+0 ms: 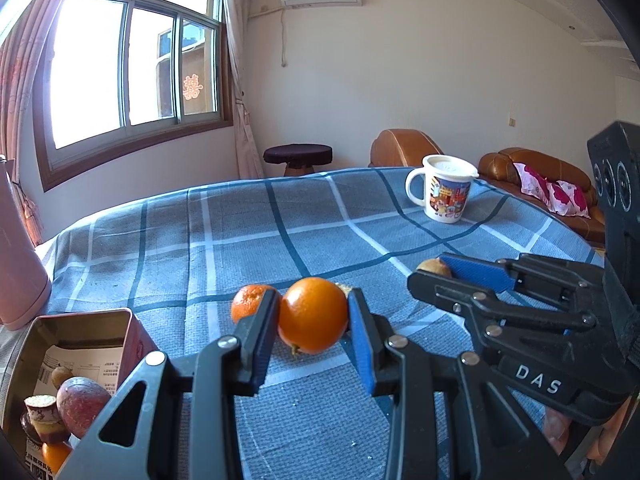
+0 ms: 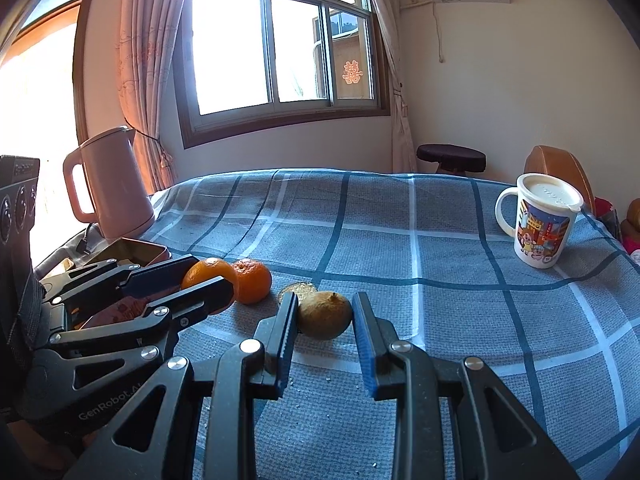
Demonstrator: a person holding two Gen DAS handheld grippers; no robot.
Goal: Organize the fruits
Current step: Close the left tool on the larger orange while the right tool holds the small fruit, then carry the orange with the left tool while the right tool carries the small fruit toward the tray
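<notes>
My left gripper (image 1: 313, 300) is shut on a round orange (image 1: 313, 316) low over the blue checked cloth; the right wrist view shows the same gripper (image 2: 212, 272) and orange (image 2: 208, 274) from the side. A second, smaller orange (image 1: 250, 302) (image 2: 254, 280) lies just behind it. My right gripper (image 2: 325, 300) is shut on a dull yellow-brown fruit (image 2: 324, 314) resting on the cloth, and it shows at the right of the left wrist view (image 1: 432, 270). An open tin box (image 1: 80, 316) at lower left holds a purple fruit (image 1: 82, 404) and other pieces.
A pink kettle (image 2: 112, 188) stands at the table's left edge beyond the tin (image 2: 132, 250). A lidded cartoon mug (image 2: 542, 224) sits far right. A small flat round brown thing (image 2: 298, 289) lies behind the brown fruit. Beyond the table are a stool and sofa.
</notes>
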